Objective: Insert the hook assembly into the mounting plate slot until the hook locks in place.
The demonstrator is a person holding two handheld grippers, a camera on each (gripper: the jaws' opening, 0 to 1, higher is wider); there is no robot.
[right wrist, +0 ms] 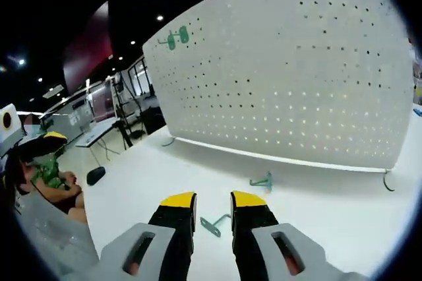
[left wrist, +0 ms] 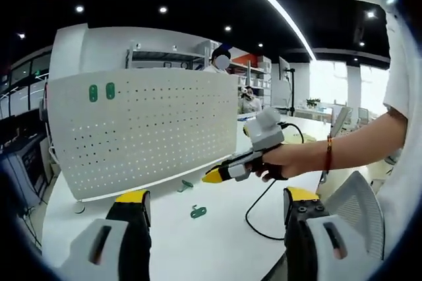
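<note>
Green hook [right wrist: 214,224] on table, just beyond right gripper [right wrist: 212,207] jaws

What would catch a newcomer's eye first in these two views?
The big white pegboard standing upright on the white table, with two green hooks already mounted near its upper corner. Two more green hooks lie loose on the table in front of it. In the left gripper view, a hand holds the right tool, its yellow tips pointed toward the board.
</note>
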